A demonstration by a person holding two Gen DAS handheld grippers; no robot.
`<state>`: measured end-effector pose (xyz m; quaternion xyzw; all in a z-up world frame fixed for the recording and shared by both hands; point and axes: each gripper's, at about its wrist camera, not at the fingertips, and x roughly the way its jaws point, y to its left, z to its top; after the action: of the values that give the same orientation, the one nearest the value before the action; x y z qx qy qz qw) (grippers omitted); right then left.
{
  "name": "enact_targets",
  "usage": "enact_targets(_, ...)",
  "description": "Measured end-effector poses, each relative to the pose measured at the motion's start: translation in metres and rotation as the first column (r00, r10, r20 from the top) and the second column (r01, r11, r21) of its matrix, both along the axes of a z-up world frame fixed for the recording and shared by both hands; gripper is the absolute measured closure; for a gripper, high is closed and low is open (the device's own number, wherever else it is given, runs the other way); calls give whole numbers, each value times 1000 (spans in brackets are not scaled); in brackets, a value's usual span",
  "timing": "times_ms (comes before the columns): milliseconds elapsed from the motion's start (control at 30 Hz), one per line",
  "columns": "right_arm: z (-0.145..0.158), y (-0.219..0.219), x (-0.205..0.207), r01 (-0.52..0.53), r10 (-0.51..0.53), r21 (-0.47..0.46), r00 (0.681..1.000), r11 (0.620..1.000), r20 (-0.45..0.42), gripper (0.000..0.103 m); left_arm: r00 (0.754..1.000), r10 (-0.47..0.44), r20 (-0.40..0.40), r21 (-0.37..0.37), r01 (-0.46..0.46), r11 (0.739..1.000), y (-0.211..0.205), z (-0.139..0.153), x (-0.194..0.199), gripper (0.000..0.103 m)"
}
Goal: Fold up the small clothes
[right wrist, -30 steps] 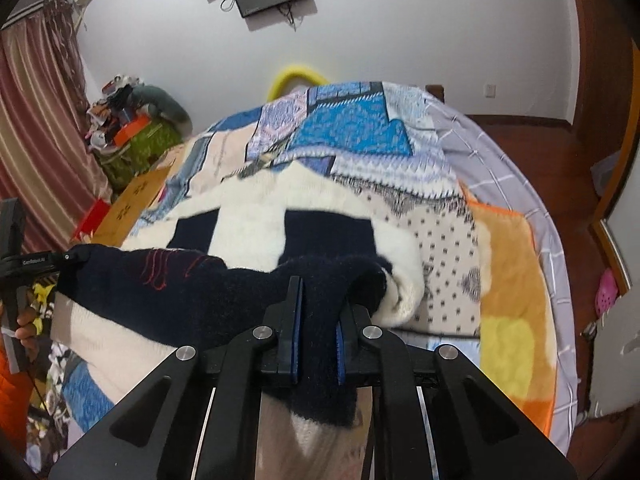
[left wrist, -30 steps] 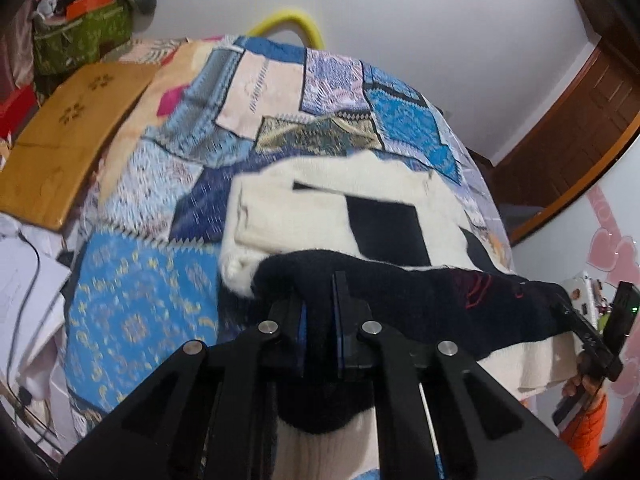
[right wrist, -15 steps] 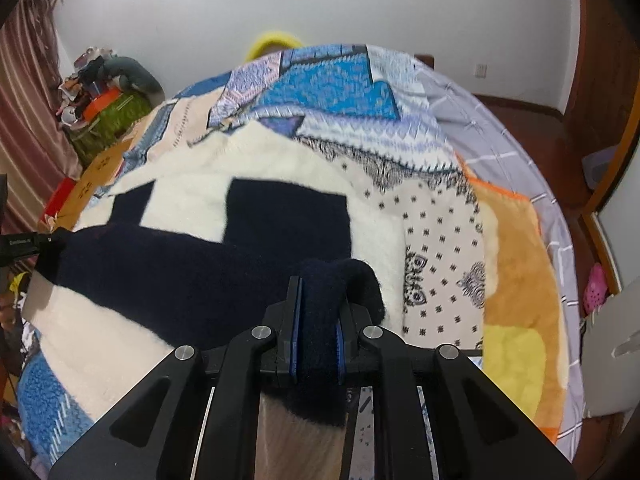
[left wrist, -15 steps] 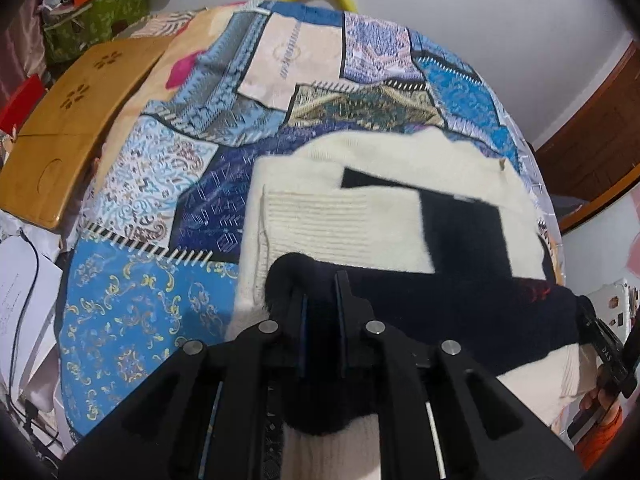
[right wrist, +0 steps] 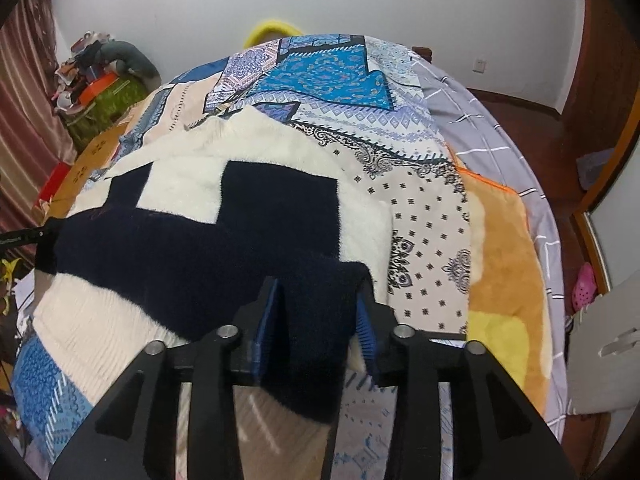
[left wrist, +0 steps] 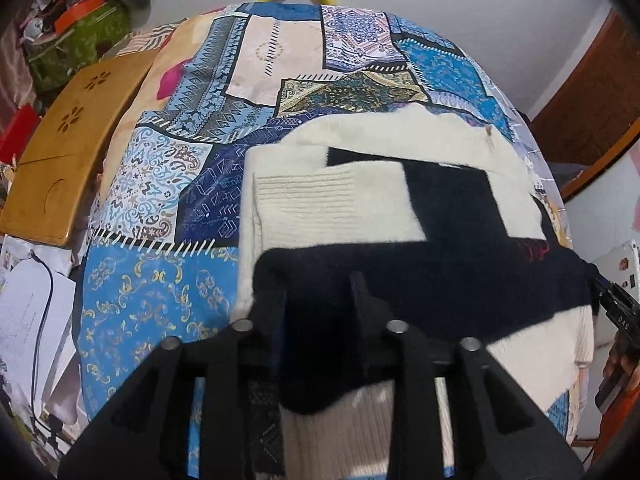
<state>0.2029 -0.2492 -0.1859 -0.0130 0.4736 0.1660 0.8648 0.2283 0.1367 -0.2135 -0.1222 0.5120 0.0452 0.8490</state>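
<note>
A cream and navy knit sweater point(left wrist: 400, 200) lies on the patchwork bedspread point(left wrist: 168, 184), its lower part folded up over the body. My left gripper point(left wrist: 320, 300) stands open at the fold's left corner, with navy cloth lying loose between the fingers. My right gripper point(right wrist: 318, 300) stands open at the fold's right corner of the sweater point(right wrist: 224, 216), the navy edge slack between its blue pads point(right wrist: 366, 328). Each gripper shows at the edge of the other's view.
A wooden lap table point(left wrist: 60, 152) lies left of the bed beside papers and a cable. An orange fleece blanket point(right wrist: 508, 280) and grey checked sheet point(right wrist: 492, 144) cover the bed's right side. Clutter and a green box point(right wrist: 104, 96) stand by the far wall.
Both grippers carried the sweater's lower edge forward over the body and lowered it. Both sets of jaws have opened, letting go of the cloth.
</note>
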Motion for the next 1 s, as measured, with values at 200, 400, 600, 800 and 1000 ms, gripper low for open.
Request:
enact_targets(200,20,-12,-20,27,-25,-30,998,999,62,49,999,-29,-14,47,29,998,-11,9,-16,39)
enact_targets(400,31,-28,-40,52,-52,2,996,999,76,41,1000,-17,-10,56,18,998,-11,14,-37,36)
enact_targets(600,21,-25,-52,40,-41,31,999,999,29,41,998,26,-50,0,-26,1000,-2,1,-53,36)
enact_targets(800,2,-16,-65,20,-16,111,999,994,-38,41,997,12,-82,-33,-15,999,-3,-10,-66,36)
enact_targets(1000,-12,-8,-74,6,1,111,998,994,-67,41,995,9,-102,-66,-16,998,-8,-26,-73,36)
